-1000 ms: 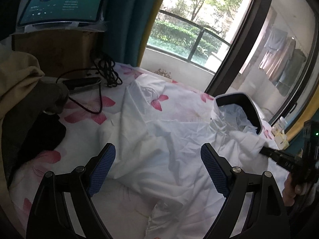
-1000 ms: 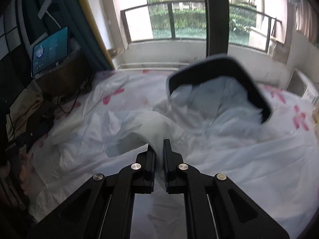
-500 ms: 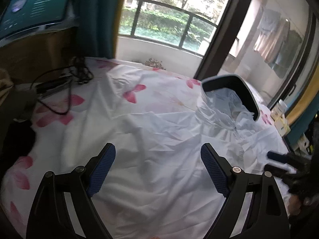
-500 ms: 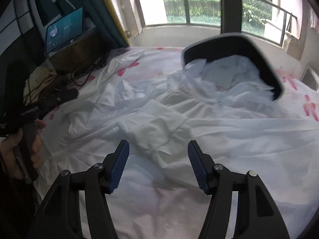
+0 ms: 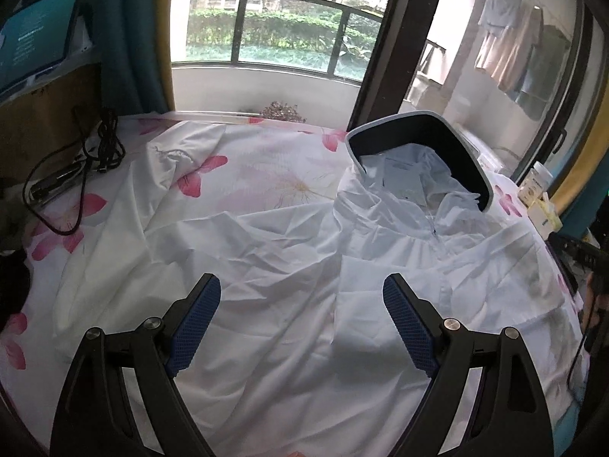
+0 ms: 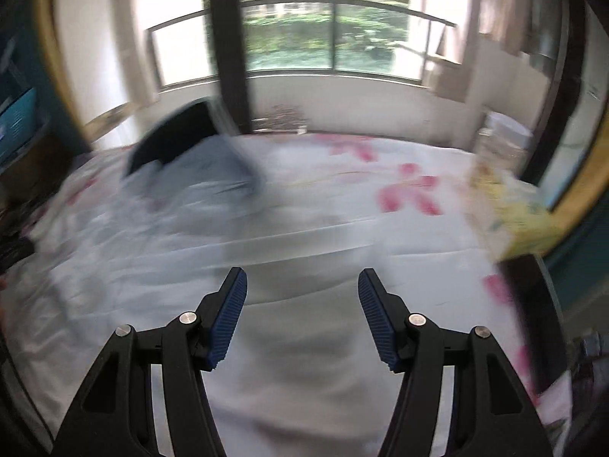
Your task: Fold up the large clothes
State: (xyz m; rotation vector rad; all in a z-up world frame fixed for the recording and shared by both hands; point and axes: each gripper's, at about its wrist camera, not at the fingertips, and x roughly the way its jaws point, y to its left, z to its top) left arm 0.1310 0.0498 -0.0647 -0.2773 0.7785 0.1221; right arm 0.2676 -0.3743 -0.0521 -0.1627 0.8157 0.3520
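Note:
A large pale blue-white hooded garment [image 5: 399,266] lies spread and creased on the flowered bed sheet [image 5: 243,186]. Its dark-lined hood [image 5: 418,144] stands up at the far right. My left gripper [image 5: 301,282] hovers open above the garment's middle, with nothing between its blue pads. The right wrist view is blurred by motion. In it my right gripper [image 6: 303,275] is open and empty over smooth white cloth, with the garment [image 6: 144,236] and hood [image 6: 179,133] off to its left.
A lit screen [image 5: 34,45] on a wooden stand and tangled black cables [image 5: 102,141] sit at the bed's left. Dark clothing [image 5: 11,285] lies at the left edge. Small bottles and boxes [image 5: 540,194] stand at the right, near a yellow patterned bundle [image 6: 514,209]. A window runs behind the bed.
My right gripper let go of the fold of cloth, opened, and swung fast to the right across the bed. The left gripper also moved right, still open. The garment lies flatter.

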